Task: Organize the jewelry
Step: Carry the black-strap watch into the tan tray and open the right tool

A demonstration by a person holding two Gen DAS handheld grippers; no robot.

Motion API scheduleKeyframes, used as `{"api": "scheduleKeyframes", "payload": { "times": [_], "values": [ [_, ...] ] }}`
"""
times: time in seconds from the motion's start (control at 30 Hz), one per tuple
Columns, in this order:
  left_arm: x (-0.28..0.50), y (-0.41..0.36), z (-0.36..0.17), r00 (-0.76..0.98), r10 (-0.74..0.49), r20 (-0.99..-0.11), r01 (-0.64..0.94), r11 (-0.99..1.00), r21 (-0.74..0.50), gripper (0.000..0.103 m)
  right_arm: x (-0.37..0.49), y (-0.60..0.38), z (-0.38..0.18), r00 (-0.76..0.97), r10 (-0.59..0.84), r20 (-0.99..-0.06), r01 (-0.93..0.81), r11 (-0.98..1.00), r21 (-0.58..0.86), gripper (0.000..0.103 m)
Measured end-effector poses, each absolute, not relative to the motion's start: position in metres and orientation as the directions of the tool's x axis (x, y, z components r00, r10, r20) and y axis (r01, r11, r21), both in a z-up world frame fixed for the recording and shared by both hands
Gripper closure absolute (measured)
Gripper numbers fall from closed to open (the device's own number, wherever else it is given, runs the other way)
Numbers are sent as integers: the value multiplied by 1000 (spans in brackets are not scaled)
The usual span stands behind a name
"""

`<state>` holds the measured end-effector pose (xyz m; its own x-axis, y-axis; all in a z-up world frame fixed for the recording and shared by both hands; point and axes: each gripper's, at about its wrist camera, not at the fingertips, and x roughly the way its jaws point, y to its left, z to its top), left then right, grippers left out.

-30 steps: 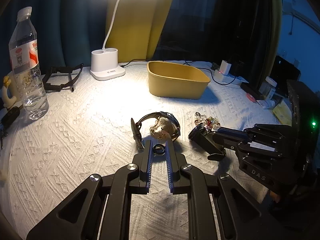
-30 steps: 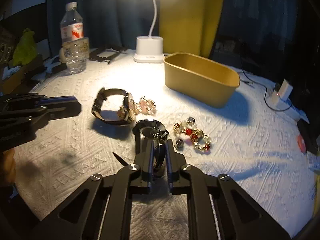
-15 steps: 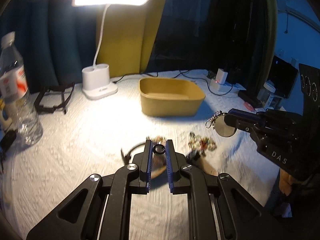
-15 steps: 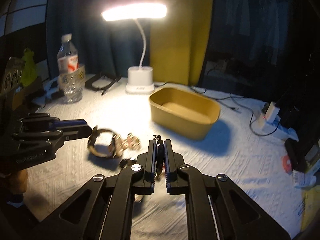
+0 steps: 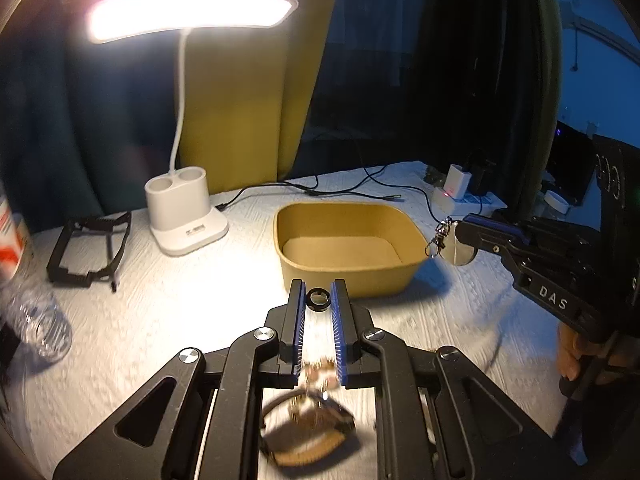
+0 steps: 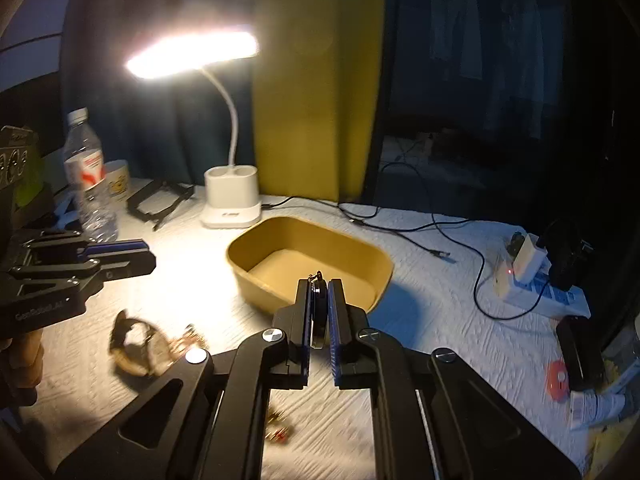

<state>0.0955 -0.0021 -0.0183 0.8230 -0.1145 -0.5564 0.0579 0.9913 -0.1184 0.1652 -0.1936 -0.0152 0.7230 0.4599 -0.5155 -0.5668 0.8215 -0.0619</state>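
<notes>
Here, black ring (image 5: 318, 299) pinched between left fingers (image 5: 297, 304), above table.

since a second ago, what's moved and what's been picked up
Both grippers rose from the table toward the tray, each carrying its piece. The left gripper holds the ring; the right gripper is shut on the round pendant, lifted from among the jewelry. The watch, beads, lamp and empty tray stayed put.

A tray (image 5: 348, 276) sits mid-surface (image 5: 160, 308). A lamp (image 5: 186, 216) stands at its ten o'clock, a bottle (image 6: 90, 184) farther at nine, a power strip (image 6: 532, 292) at three, a watch (image 6: 138, 346) at seven.
</notes>
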Motion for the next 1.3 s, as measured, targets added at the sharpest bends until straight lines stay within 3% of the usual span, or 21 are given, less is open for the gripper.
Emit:
{"api": "scheduleKeyframes", "payload": {
  "times": [0.3,0.6,0.7,0.8,1.3],
  "values": [
    [142,-12,-17,824,-121,-553,83,992,-94,89,216,-194,-23,679,516,-522,-595,804,22,95],
    [186,-21,-31,788,-130,-602,76,990,-115,88,248,-180,-57,613,484,-624,-595,803,38,95],
    [196,-20,-38,770,-116,-628,60,992,-109,82,246,-185,-55,613,507,-605,-602,796,56,95],
    [198,-17,-41,766,-115,-633,52,992,-118,74,246,-189,-53,616,514,-598,-601,797,65,94],
    [169,-2,-25,794,-103,-599,20,989,-144,73,223,-192,-44,624,489,-610,-582,811,55,94]
  ]
}}
